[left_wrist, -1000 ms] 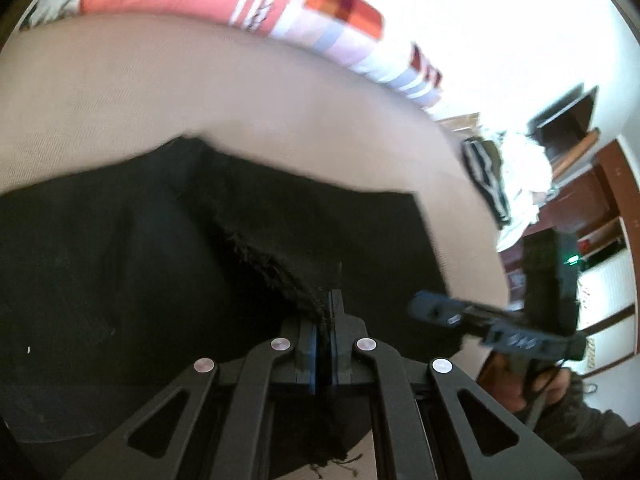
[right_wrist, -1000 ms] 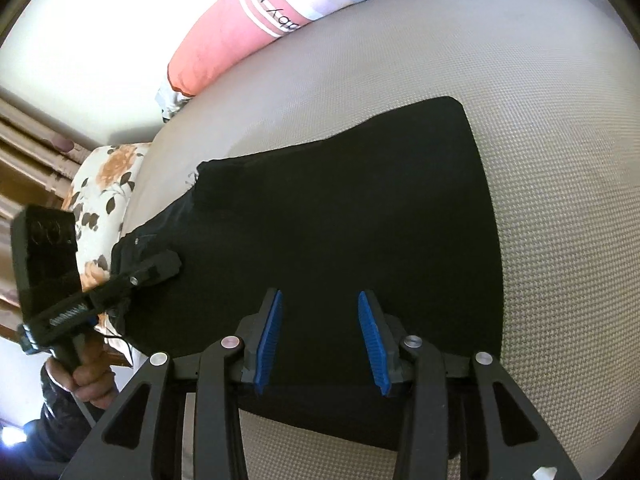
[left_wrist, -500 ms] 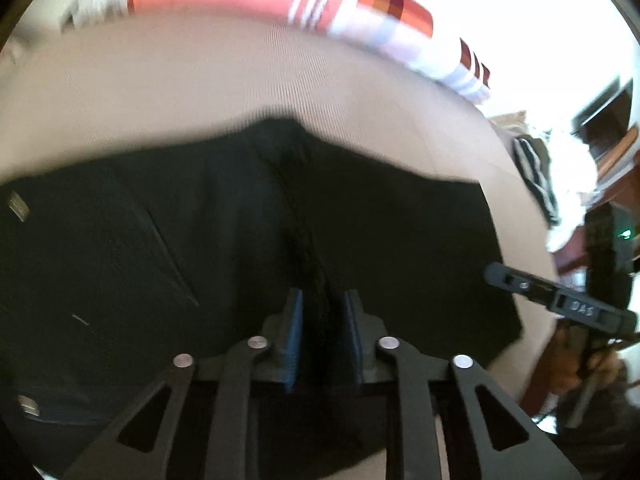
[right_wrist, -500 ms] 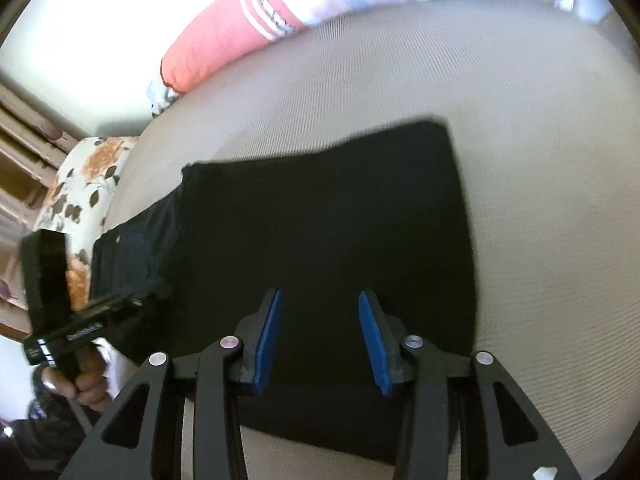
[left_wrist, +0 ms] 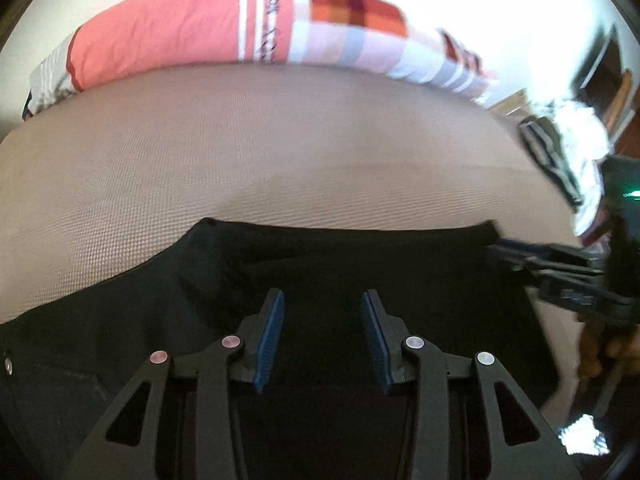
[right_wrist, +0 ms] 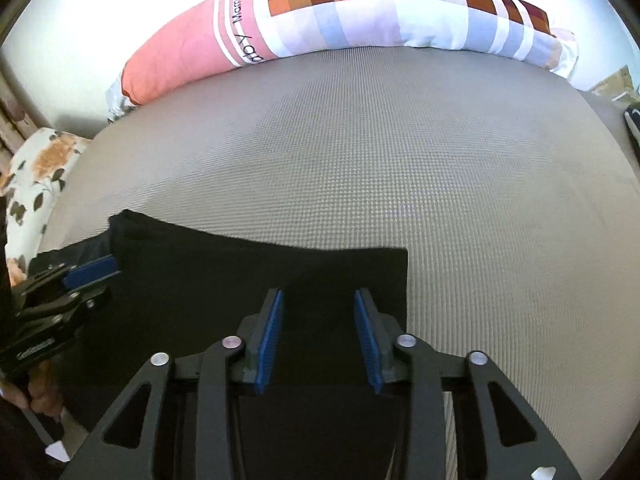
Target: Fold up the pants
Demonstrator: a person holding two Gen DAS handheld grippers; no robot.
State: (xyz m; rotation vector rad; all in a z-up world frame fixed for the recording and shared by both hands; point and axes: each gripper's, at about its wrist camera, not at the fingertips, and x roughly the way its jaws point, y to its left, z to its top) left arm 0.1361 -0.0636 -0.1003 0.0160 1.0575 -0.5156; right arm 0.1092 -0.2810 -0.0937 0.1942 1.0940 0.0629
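Ahead: we see bare woven mattress [right_wrist: 400,168] from the pants [right_wrist: 248,280] to the long pillow [right_wrist: 360,20], which walls off the far edge.
Left side: floral cushion [right_wrist: 36,172] at the mattress edge.
Right side: heaped clothes [left_wrist: 568,152] (blurred) near the edge.
Between the tools: only flat black cloth between the left gripper [left_wrist: 322,336] and the right gripper [right_wrist: 318,332].

Pillow [right_wrist: 248,20] stripe: partly legible, "Mama" plus cut-off letters.
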